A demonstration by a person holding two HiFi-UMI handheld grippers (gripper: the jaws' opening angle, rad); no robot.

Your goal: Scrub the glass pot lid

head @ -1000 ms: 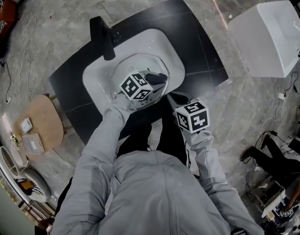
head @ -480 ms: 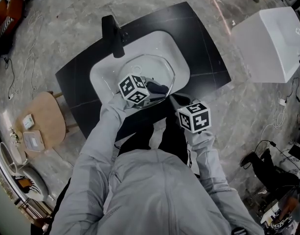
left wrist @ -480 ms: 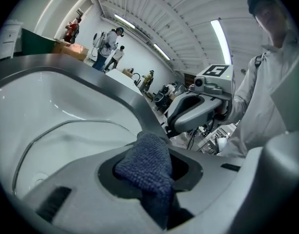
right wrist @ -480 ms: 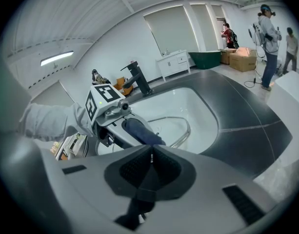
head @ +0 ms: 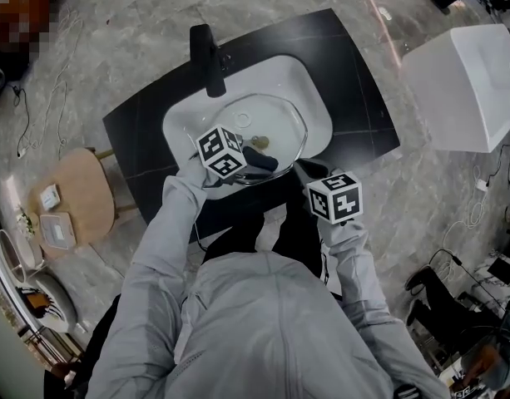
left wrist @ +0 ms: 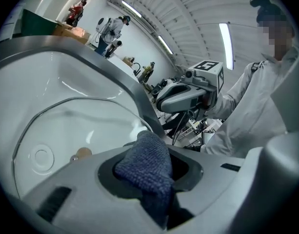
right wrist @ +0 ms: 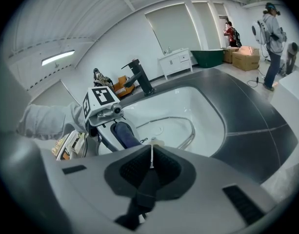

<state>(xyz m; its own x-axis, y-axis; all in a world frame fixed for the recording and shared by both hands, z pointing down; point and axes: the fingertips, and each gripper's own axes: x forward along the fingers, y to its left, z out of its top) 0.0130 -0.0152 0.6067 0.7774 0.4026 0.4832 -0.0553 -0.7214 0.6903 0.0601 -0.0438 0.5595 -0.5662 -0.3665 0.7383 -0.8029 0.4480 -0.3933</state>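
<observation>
Position of the glass lid (head: 275, 119): inside the white sink (head: 298, 77), which is set in the black bench (head: 354, 81), with the black faucet (head: 206, 52) at the far rim. The lid lies tilted, its metal rim close to the near sink wall.

Left tool (head: 242, 163): jaws closed on a dark blue cloth (left wrist: 147, 160). The cloth bulges out past the jaw tips and sits over the near edge of the lid.

Right tool (right wrist: 150, 162): jaws drawn narrow, pinching a thin pale edge that appears to be the near rim of the lid; the view is too tight to confirm this. The tool stands at the near right side of the sink, just beside the left tool.
</observation>
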